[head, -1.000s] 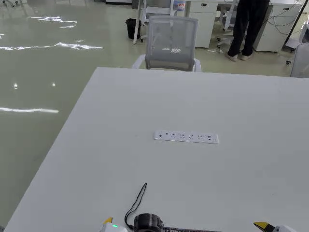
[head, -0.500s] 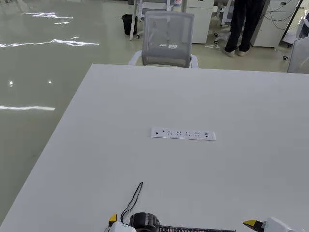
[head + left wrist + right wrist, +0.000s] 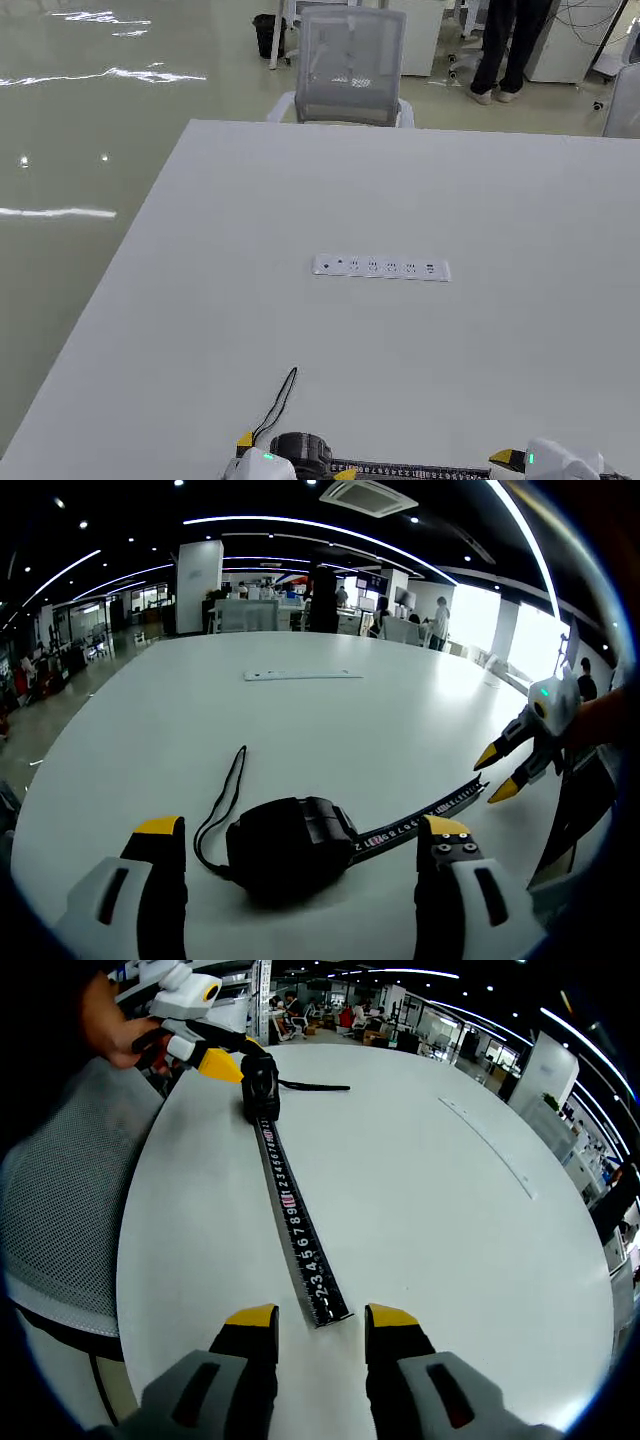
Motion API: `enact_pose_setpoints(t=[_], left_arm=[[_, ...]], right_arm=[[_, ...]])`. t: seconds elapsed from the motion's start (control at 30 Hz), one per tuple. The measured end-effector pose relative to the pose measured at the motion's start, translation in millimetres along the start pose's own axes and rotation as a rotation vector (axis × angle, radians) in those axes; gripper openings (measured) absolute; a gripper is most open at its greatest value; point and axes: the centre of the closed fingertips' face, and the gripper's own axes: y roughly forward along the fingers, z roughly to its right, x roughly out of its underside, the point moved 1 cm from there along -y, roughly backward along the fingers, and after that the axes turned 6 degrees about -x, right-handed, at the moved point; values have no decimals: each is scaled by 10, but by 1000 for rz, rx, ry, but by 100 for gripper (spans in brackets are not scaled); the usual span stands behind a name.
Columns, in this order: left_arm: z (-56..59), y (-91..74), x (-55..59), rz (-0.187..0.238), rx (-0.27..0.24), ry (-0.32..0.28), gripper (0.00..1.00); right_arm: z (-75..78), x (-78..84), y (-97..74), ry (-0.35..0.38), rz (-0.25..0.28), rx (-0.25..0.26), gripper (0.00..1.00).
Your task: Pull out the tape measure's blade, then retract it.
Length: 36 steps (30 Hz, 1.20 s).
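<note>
Risk: the blade (image 3: pixel 293 1218) lies drawn out with nothing pinching its tip. If the lock lets go it could whip back, and the case (image 3: pixel 290 848) could skid on the table (image 3: pixel 330 715).

Left gripper (image 3: pixel 302 827): jaws apart, case between them, contact unclear.

Right gripper (image 3: pixel 321 1316): jaws apart, blade tip just ahead of the gap.

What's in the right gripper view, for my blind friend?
A black tape measure blade lies pulled out across the white table, its end between the jaws of the open right gripper. At its far end sits the case, with the left gripper beside it.
</note>
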Motion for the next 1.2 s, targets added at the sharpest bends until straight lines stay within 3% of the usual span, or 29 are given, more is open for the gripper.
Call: enact_pose_setpoints(t=[0.17, 0.33, 0.5, 0.87, 1.13, 1.2], left_arm=[[-4, 57, 64, -22, -9, -27, 92], [-89, 110, 139, -66, -38, -135, 86], [-58, 113, 109, -57, -32, -95, 88], [13, 152, 145, -66, -28, -77, 88], [29, 190, 161, -73, -37, -100, 85], [21, 204, 154, -70, -44, -112, 84]], right_arm=[[33, 4, 42, -9, -30, -5, 29], [40, -36, 58, -5, -31, -4, 18], [41, 33, 95, -16, -44, -13, 18], [32, 41, 94, 3, -52, -51, 16], [47, 55, 120, 40, -86, -96, 16], [27, 34, 106, 9, -109, -102, 15]])
